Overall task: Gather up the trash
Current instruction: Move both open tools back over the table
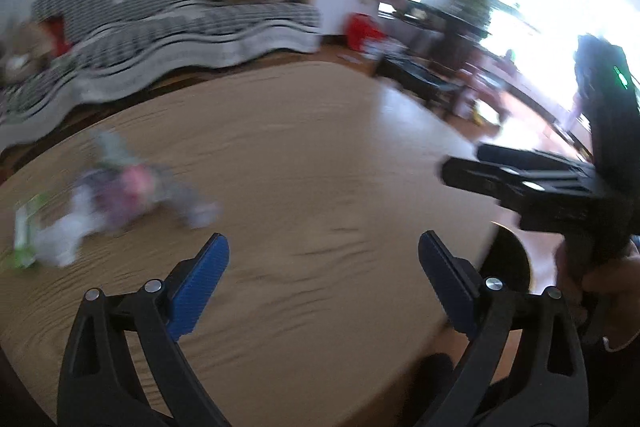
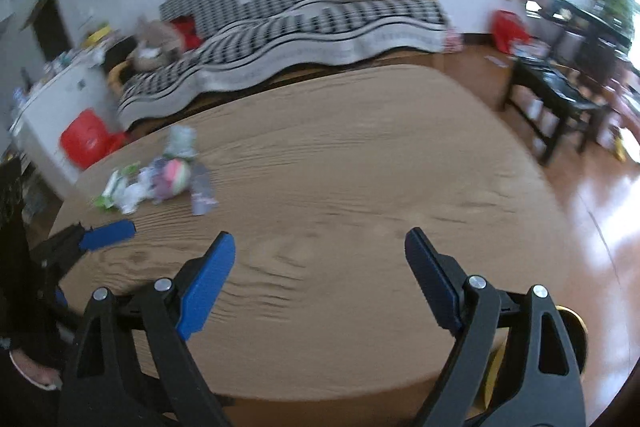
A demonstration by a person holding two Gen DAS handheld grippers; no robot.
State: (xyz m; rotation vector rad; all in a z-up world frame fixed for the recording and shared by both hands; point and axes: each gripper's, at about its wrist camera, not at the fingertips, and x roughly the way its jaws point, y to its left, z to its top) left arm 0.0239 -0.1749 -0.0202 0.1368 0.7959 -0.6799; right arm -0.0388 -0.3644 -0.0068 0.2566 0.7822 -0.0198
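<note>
Both blue-padded grippers, left gripper (image 1: 323, 251) and right gripper (image 2: 320, 247), hang wide open and empty above the round wooden table (image 2: 360, 167). Beyond them lies a crumpled heap of wrappers (image 2: 160, 181); approaching low and pinching single pieces looks wisest.

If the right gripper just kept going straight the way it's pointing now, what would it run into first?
Most likely the bare wooden tabletop. The right gripper is open and empty, angled down at the wood ahead. The trash pile sits off to the left of that line, though blur makes depth uncertain.
</note>
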